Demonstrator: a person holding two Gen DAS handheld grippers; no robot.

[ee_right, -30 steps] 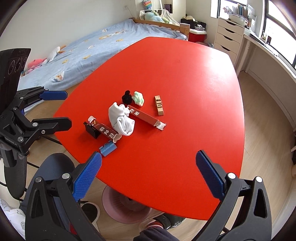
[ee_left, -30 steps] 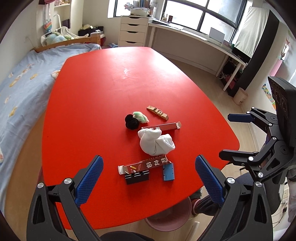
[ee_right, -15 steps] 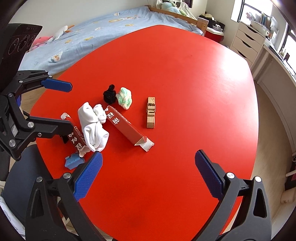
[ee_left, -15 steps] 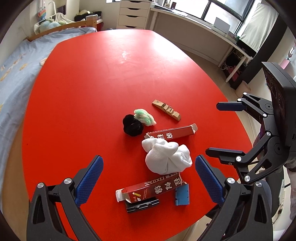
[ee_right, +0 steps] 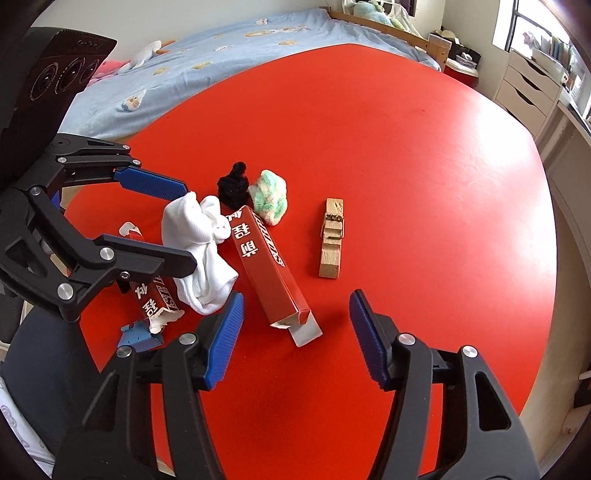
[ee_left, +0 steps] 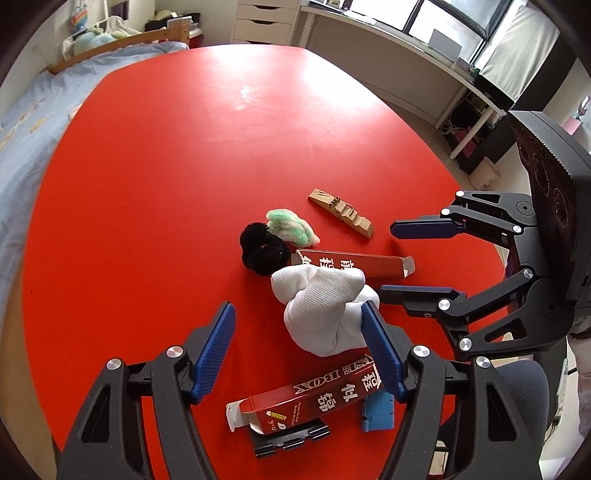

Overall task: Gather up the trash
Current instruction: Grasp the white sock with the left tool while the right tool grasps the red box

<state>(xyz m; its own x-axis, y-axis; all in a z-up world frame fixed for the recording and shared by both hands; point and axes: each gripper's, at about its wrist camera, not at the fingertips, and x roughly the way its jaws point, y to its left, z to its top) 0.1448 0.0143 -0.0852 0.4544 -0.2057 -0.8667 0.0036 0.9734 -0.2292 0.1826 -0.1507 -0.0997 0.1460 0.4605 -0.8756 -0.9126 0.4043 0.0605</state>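
Trash lies clustered on the red table (ee_left: 166, 155): a white balled sock (ee_left: 325, 310) (ee_right: 199, 243), two red cartons (ee_left: 354, 264) (ee_left: 314, 398) (ee_right: 269, 266), a black fuzzy ball (ee_left: 262, 251) (ee_right: 232, 184), a green-white fluff ball (ee_left: 290, 227) (ee_right: 269, 195), a wooden clothespin (ee_left: 341, 212) (ee_right: 331, 238), a blue scrap (ee_left: 376, 411) (ee_right: 138, 338) and a black clip (ee_left: 290, 439). My left gripper (ee_left: 299, 343) is open, its right finger against the sock. My right gripper (ee_right: 295, 332) is open, over the far carton's open end.
A bed with a blue cover (ee_right: 207, 62) (ee_left: 22, 110) borders the table's far side. White drawers (ee_left: 266, 18) and a long desk (ee_left: 406, 51) stand under the windows. Wooden floor (ee_left: 417, 122) lies to the right of the table.
Both grippers have moved forward and down toward the trash cluster and have narrowed. The left gripper's right finger now reaches the sock; the right gripper hovers over the carton's end.
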